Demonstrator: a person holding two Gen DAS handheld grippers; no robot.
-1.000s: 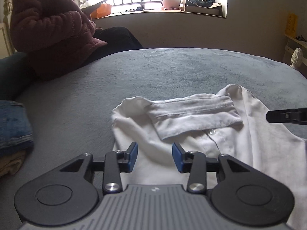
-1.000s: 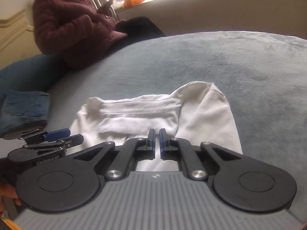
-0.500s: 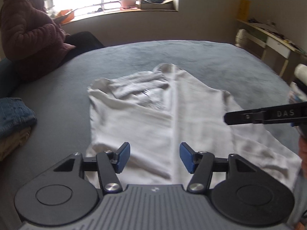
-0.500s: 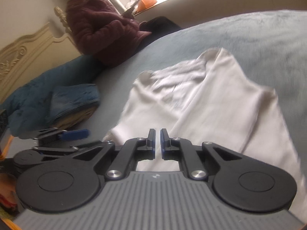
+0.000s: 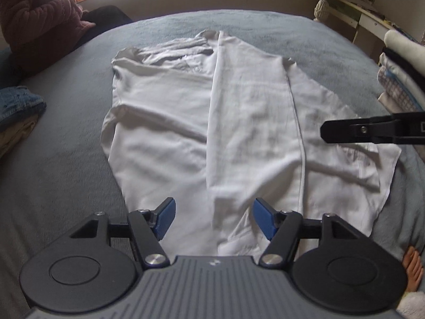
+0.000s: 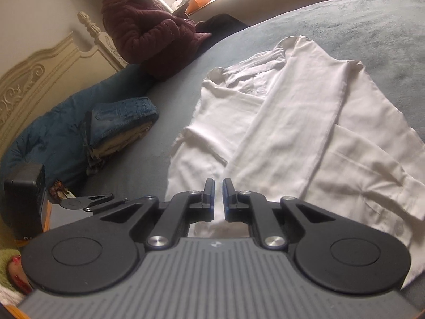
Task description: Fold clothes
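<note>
**A:** Where does the long white button-up shirt (image 5: 186,122) lie?

**B:** Spread lengthwise on the grey plush bed cover (image 5: 66,159), collar end toward the far window, hem nearest the cameras. One side panel is folded in over the middle, and a sleeve lies across the chest near the collar.

**A:** And the left gripper (image 5: 213,219)?

**B:** It hangs over the hem end, pointing steeply down. Its blue pads (image 5: 166,218) stand wide apart and the jaws are opening — the cloth lies below the gap, nothing pinched.

**A:** The right gripper (image 6: 217,199)?

**B:** Its jaws are nearly closed, only a thin slit between the pads, opening slightly. White cloth shows under and behind that slit, but I see nothing caught in it. In the left wrist view its black finger reaches in from the right edge, above the shirt's right side.

**A:** What else is around?

**B:** A folded pile with blue denim on top (image 6: 122,117) to the shirt's left, a dark blue quilt (image 6: 53,138) behind it, and a seated person in a maroon padded jacket (image 6: 148,34) near the cream carved headboard (image 6: 39,66) — well apart from the shirt. Stacked folded textiles (image 5: 398,66) stand at the right edge.
</note>
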